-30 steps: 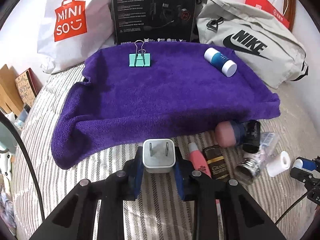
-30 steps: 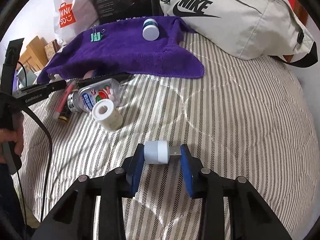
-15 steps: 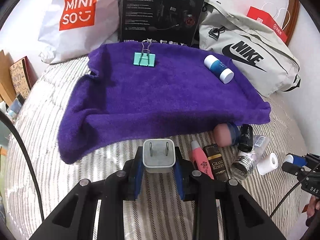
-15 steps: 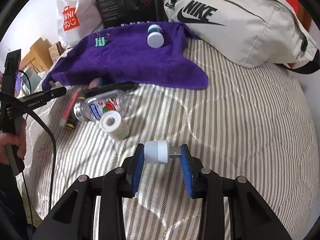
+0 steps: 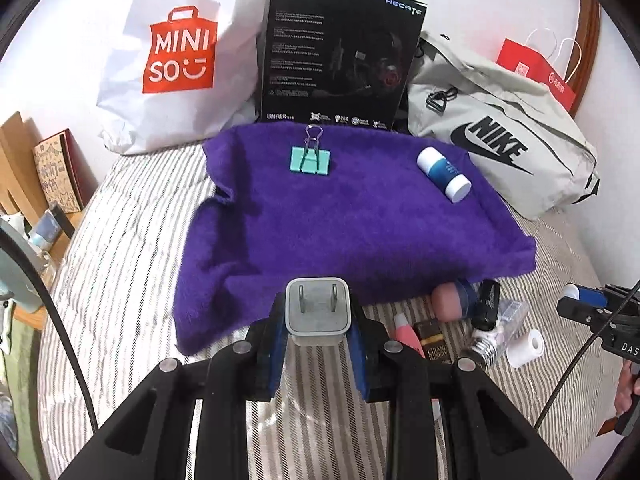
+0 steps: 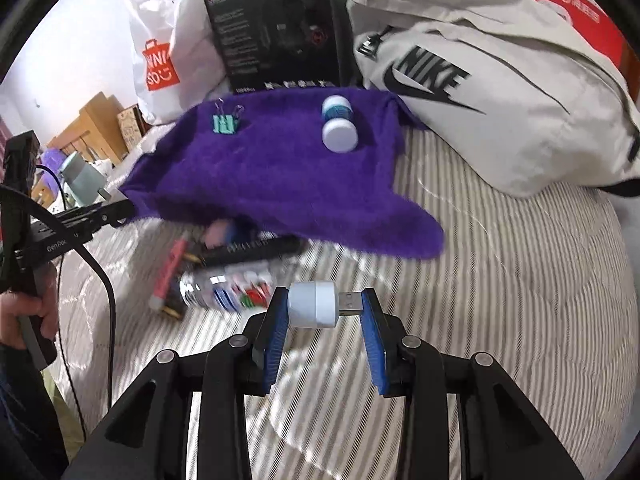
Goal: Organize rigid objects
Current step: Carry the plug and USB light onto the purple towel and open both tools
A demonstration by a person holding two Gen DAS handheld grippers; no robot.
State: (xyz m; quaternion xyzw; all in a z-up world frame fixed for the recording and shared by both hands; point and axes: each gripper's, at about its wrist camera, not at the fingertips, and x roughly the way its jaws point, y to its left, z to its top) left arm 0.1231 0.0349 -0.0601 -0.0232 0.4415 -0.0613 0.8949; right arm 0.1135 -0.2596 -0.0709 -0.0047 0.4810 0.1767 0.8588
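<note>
My left gripper [image 5: 318, 330] is shut on a white wall charger [image 5: 318, 310], prongs facing forward, held just above the near edge of the purple towel [image 5: 340, 228]. On the towel lie a teal binder clip [image 5: 310, 160] and a blue-and-white bottle [image 5: 442, 174]. My right gripper [image 6: 323, 310] is shut on a small white USB plug light [image 6: 316, 305], its metal connector pointing right, above the striped bedding in front of the towel [image 6: 280, 176]. The clip [image 6: 223, 123] and bottle [image 6: 338, 124] also show in the right wrist view.
Loose items lie by the towel's near right edge: a pink tube [image 5: 406, 332], a dark brown box [image 5: 434, 344], a clear bottle [image 5: 494, 332], a white roll [image 5: 526, 348]. A Miniso bag [image 5: 176, 56], black box [image 5: 340, 56] and Nike bag [image 5: 500, 144] line the back.
Both grippers have moved forward toward the purple towel, each keeping its hold. The towel and the things on it look nearer in both views.
</note>
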